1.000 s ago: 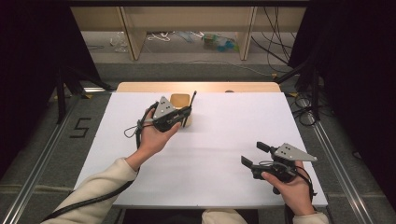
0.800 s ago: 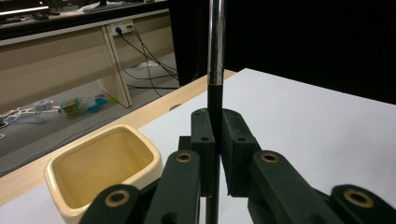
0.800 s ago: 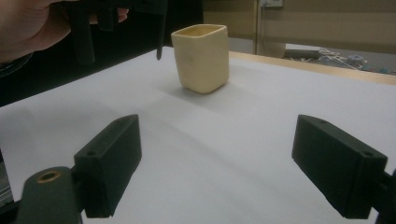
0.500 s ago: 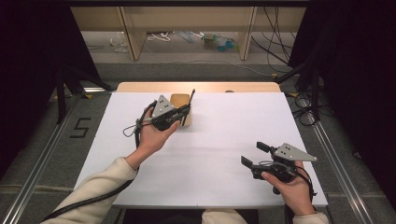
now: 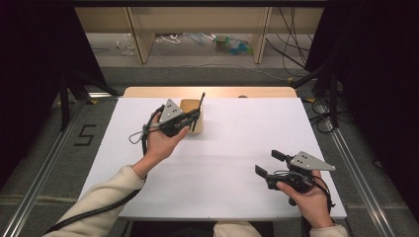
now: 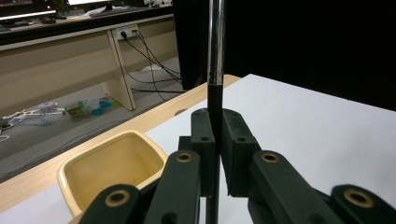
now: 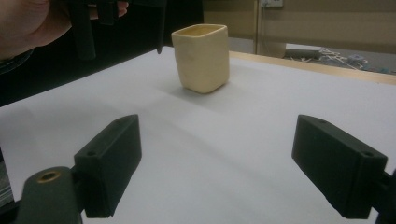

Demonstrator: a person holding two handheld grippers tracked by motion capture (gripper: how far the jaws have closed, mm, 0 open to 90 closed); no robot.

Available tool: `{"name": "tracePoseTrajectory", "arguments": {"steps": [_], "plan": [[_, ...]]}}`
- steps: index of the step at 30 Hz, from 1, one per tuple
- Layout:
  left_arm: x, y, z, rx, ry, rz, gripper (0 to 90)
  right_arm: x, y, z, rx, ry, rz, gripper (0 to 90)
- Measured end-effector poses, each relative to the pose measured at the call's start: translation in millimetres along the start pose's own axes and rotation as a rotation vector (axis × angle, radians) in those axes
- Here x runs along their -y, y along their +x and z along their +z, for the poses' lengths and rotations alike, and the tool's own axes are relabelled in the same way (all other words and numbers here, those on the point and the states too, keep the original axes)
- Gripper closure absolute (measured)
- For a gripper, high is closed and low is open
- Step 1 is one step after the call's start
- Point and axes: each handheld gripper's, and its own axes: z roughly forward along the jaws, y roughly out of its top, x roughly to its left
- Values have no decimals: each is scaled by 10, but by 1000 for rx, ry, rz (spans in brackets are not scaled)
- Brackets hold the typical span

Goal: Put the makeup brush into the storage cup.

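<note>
Two grippers work over the white-topped bench (image 5: 222, 163), and the yellow cup (image 5: 189, 106) near its far edge serves as the landmark. Nearest the person, well short of the cup and off toward the bench's right front corner, the right gripper (image 5: 267, 165) sits low in the right hand (image 5: 306, 195), its jaws spread wide with nothing between them. In the right gripper view those jaws (image 7: 224, 163) frame bare white bench, and the cup (image 7: 201, 57) stands upright beyond them, square-sided with rounded corners and open at the top.

Farther out, the left hand (image 5: 160, 143) holds the left gripper (image 5: 193, 116) just beside the cup, on the person's side of it. Its jaws are clamped on a thin black rod (image 5: 199, 109), which slants up past the cup's right rim. In the left gripper view the rod (image 6: 214, 107) runs upright through the closed jaws, black where they pinch it and shiny metal higher up, while the cup (image 6: 109, 170) lies low and left of the jaws, its inside bare as far as it shows.

Beyond the cup, a strip of bare wood (image 5: 212, 92) edges the bench, then grey floor (image 5: 197, 74) with loose cables (image 5: 170, 38).
</note>
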Motion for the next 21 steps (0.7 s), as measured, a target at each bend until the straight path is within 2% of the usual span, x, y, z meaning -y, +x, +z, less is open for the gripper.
{"name": "tracePoseTrajectory", "arguments": {"steps": [21], "plan": [[-22,47,-4,-10,-10,-9,842,2,2,7,-7,-1,4,170]]}}
